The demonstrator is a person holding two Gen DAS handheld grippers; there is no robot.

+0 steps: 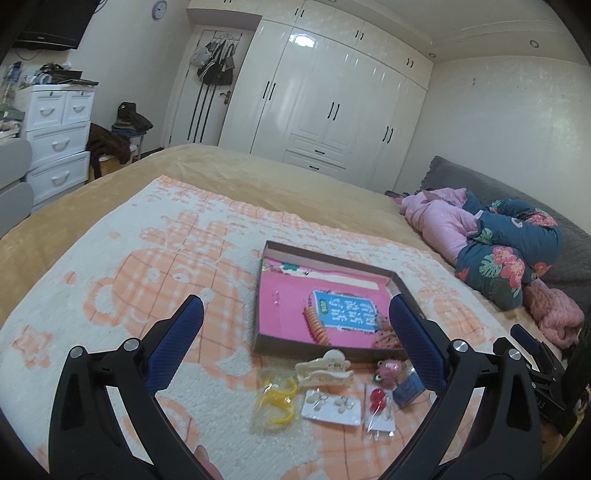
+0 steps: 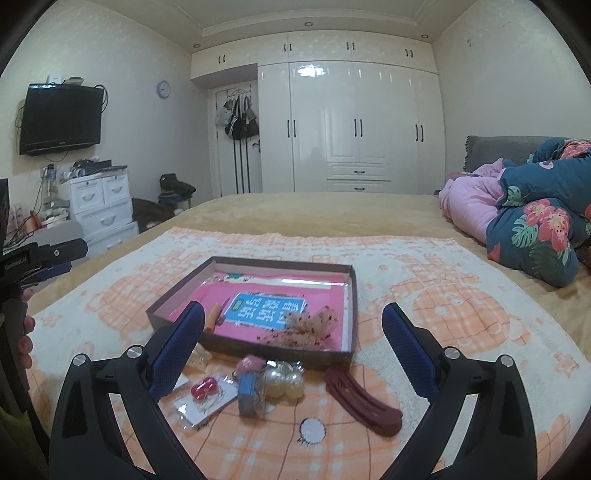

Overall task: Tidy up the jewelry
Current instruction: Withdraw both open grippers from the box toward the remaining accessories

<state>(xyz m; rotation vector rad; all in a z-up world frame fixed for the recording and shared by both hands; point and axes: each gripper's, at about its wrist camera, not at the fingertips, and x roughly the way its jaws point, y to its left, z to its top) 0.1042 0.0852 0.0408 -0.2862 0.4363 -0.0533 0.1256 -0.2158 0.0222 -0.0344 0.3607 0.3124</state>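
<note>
Left gripper (image 1: 297,310) and right gripper (image 2: 293,315) both spread wide, holding nothing, above the towel's (image 2: 461,280) near edge; jewelry clutter hugs the box's (image 2: 258,352) near wall, far towel bare.

The room was evenly and softly lit from overhead, with a bright glare patch on the glossy wardrobe doors (image 1: 306,40) and small recessed ceiling lights (image 2: 308,24) showing, and shadows on the bed were faint and diffuse. Both fisheye views bent straight lines strongly toward the edges, curving the wardrobe and walls, and black vignetting filled the corners. Colours looked slightly washed and the detail soft, with mild smearing on the open box (image 2: 338,356) and the small items before it, while the dark television (image 2: 61,118) stayed nearly featureless.
</note>
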